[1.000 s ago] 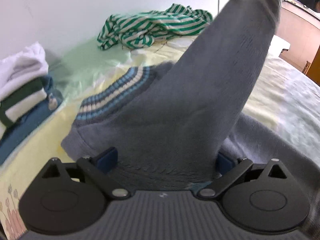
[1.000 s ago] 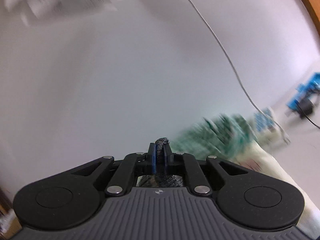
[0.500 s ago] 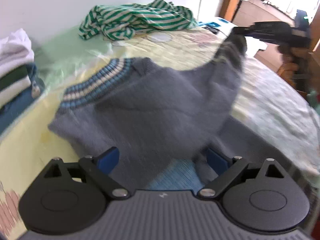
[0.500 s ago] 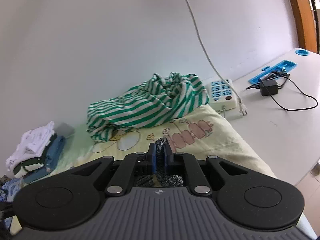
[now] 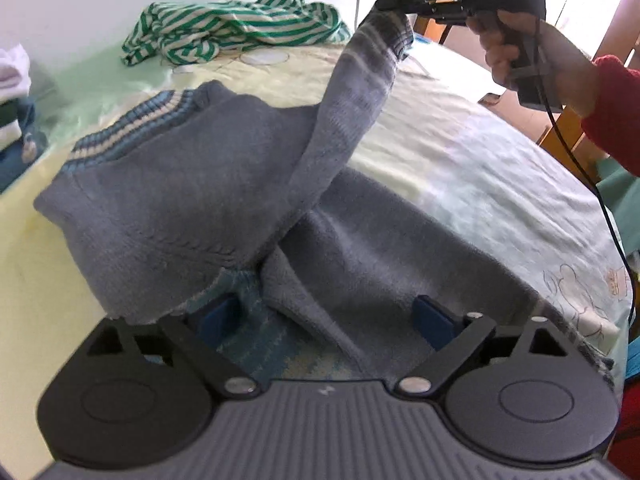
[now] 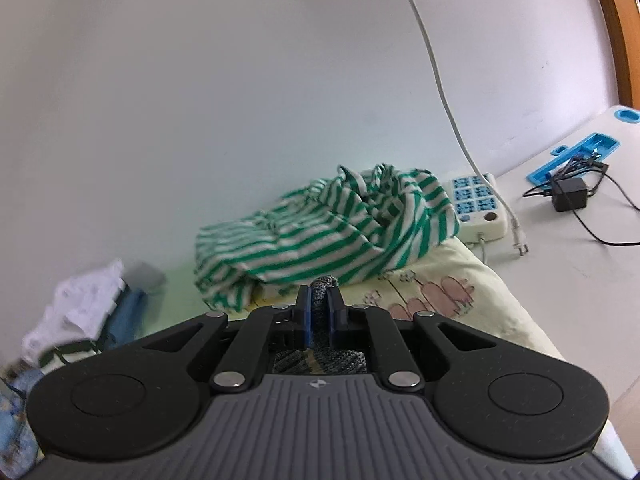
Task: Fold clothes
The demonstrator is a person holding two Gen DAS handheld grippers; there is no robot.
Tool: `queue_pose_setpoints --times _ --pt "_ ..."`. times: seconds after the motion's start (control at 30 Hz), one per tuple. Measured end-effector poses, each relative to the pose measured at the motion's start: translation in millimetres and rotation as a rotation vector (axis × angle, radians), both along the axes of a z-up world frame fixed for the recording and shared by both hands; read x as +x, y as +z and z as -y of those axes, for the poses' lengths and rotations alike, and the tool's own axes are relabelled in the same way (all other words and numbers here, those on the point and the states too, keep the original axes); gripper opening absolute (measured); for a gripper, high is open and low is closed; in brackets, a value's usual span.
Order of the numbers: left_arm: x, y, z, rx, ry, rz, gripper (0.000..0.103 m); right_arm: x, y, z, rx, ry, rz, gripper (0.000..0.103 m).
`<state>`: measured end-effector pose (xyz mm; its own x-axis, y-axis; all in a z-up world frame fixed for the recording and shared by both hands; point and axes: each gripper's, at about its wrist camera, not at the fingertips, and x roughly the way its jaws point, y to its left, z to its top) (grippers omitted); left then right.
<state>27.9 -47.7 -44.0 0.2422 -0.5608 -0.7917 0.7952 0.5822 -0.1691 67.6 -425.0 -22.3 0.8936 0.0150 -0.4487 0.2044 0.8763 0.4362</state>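
A grey-blue knit sweater (image 5: 192, 184) with a blue-and-white striped band lies spread on the bed. One sleeve (image 5: 360, 92) rises to the upper right, where my right gripper (image 5: 386, 2) is shut on its cuff. In the right wrist view the cuff (image 6: 323, 282) shows squeezed between the blue pads of the right gripper (image 6: 319, 308). My left gripper (image 5: 324, 316) hovers low over the sweater's near edge. Its jaws are wide and closing, with sweater fabric lying between the pads, which do not press on it.
A crumpled green-and-white striped garment (image 5: 236, 28) (image 6: 320, 232) lies at the bed's far end by the wall. Folded clothes (image 5: 12, 92) (image 6: 80, 320) are stacked at the left. A power strip (image 6: 478, 208), charger (image 6: 568, 194) and blue tray (image 6: 576, 156) sit on the white table. A red-sleeved hand (image 5: 520, 48) holds the right gripper.
The right gripper has carried the sleeve away from the left camera, to the upper right, and tipped down toward the bed. The left gripper's jaws have narrowed a little.
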Motion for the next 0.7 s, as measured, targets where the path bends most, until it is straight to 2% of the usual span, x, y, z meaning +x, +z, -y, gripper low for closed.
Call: queue_pose_setpoints --times 0.1,0.2,0.27,0.33,0.37,0.4,0.43,0.5,0.57,0.67,0.7 --pt "-7 21 -4 -0.054 0.008 0.012 0.089 -6 0 1 0.032 0.005 0.013 0.008" --pt "-15 28 4 -0.088 -0.016 0.007 0.094 -11 3 2 0.039 0.009 0.028 0.008" --pt "-19 30 11 -0.099 -0.028 0.004 0.094 -13 5 4 0.056 0.013 0.041 0.008" --pt "-16 14 20 -0.040 0.004 0.011 0.093 -15 9 7 0.093 0.016 0.058 0.008" --pt "-12 5 22 -0.001 0.037 0.020 0.089 -16 11 8 0.112 0.017 0.068 0.008" --pt "-9 -2 21 0.017 0.063 0.021 0.086 -18 15 10 0.127 0.020 0.085 0.008" --pt "-7 -6 20 0.022 0.083 0.021 0.088 -20 19 11 0.142 0.023 0.101 0.008" --pt "-9 -4 21 0.009 0.075 0.003 0.092 -25 27 14 0.171 0.029 0.134 0.008" --pt "-15 4 25 0.008 0.013 0.001 0.088 -27 34 17 0.190 0.053 0.157 0.008" --pt "-21 26 23 0.003 -0.049 0.084 0.088 -28 40 15 0.169 0.111 0.161 0.008" --pt "-15 33 19 0.011 -0.040 0.123 0.088 -28 42 14 0.166 0.131 0.163 0.008"
